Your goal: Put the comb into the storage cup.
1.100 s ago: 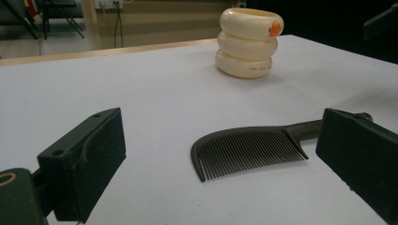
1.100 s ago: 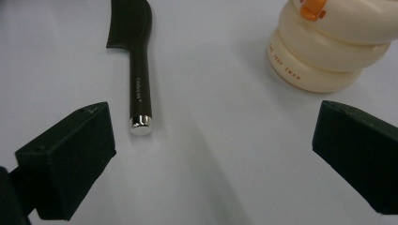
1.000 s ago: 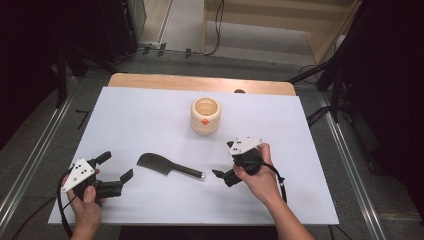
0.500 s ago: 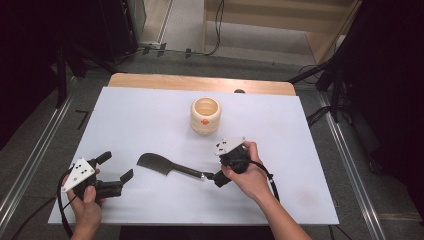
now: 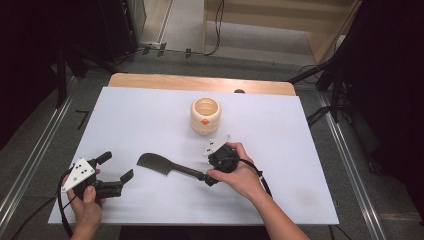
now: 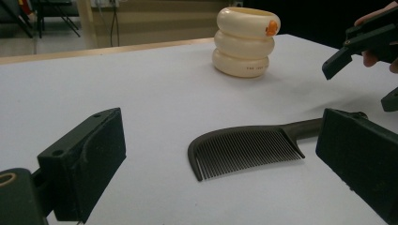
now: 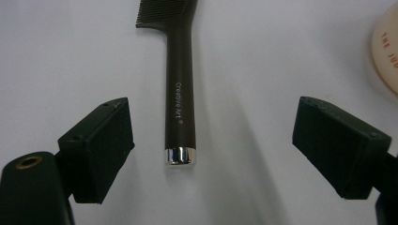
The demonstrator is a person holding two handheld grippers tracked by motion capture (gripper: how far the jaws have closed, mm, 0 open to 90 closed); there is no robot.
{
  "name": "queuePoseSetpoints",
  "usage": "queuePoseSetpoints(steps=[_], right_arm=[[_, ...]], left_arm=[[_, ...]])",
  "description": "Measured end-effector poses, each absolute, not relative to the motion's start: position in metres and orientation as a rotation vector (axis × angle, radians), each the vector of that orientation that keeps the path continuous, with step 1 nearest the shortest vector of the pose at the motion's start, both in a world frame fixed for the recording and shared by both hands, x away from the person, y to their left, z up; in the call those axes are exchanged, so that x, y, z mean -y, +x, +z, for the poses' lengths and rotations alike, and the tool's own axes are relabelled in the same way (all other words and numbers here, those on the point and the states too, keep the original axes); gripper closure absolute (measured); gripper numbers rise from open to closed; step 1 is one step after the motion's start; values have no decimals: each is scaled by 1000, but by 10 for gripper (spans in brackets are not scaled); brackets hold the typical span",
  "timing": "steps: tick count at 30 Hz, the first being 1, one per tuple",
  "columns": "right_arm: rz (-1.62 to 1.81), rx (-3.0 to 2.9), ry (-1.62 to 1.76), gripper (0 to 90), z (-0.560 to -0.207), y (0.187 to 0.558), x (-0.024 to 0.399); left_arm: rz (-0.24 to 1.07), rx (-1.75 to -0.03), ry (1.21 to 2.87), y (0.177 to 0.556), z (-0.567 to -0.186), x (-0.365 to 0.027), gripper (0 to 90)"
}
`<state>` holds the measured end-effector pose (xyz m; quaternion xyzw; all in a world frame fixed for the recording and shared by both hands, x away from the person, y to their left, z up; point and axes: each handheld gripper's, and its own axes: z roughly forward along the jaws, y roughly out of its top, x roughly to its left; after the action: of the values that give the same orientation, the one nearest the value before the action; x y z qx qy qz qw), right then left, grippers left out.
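High view first: the comb (image 5: 167,166) lies flat on the white table (image 5: 300,150), near the front and between your two hands, teeth end toward your left gripper (image 5: 114,176) and handle running to your right gripper (image 5: 209,179). The cream pot (image 5: 205,115) stands well apart behind it. You are in the approach step, lining the right gripper up on the handle end; nothing is lifted yet. Left gripper view: its jaws stand wide and hold nothing, with the comb (image 6: 246,149) lying on the table ahead between them, teeth toward the camera, and the pot (image 6: 246,41) beyond. Your other gripper (image 6: 359,40) hangs over the handle end at the upper right. Right gripper view: the jaws have just been closing a little, yet they are wide apart, one on each side of the handle's metal-capped tip, neither pad touching it. The comb (image 7: 179,98) runs straight away from you, centred in the gap. Next, I judge, you need to push forward so the pads straddle the handle past the cap, drop them close to the table, then close squarely; the handle is thin and lies flat, so a high or skewed pinch could let it slip or roll away.
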<state>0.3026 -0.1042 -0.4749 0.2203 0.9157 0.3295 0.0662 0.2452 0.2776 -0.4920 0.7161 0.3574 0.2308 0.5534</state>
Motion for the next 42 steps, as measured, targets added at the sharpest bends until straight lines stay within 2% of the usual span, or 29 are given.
queuePoseSetpoints(steps=[5,6,7,12,17,19,35,37,39,42], right_arm=[[996,-2766,663,336,-478,303,97],[996,-2766,663,336,-478,303,97],[992,-2781,649,387,-478,303,94],[964,-2804,628,464,-479,305,86],[947,-2823,648,493,-479,307,79],[939,-2814,644,532,-479,308,75],[765,-2892,604,600,-488,314,45],[755,-2887,611,631,-489,314,44],[749,-2885,610,702,-489,313,44],[755,-2884,589,709,-489,313,45]], left_arm=[[547,-845,1697,245,-492,-277,18],[547,-844,1697,245,-492,-277,18],[546,-844,1697,245,-492,-277,18],[547,-842,1700,245,-492,-277,18],[545,-840,1700,245,-492,-277,18],[544,-840,1701,245,-492,-277,18],[539,-835,1705,246,-492,-277,18],[538,-835,1704,246,-492,-277,18],[538,-835,1704,246,-492,-277,18],[540,-835,1705,246,-492,-276,18]])
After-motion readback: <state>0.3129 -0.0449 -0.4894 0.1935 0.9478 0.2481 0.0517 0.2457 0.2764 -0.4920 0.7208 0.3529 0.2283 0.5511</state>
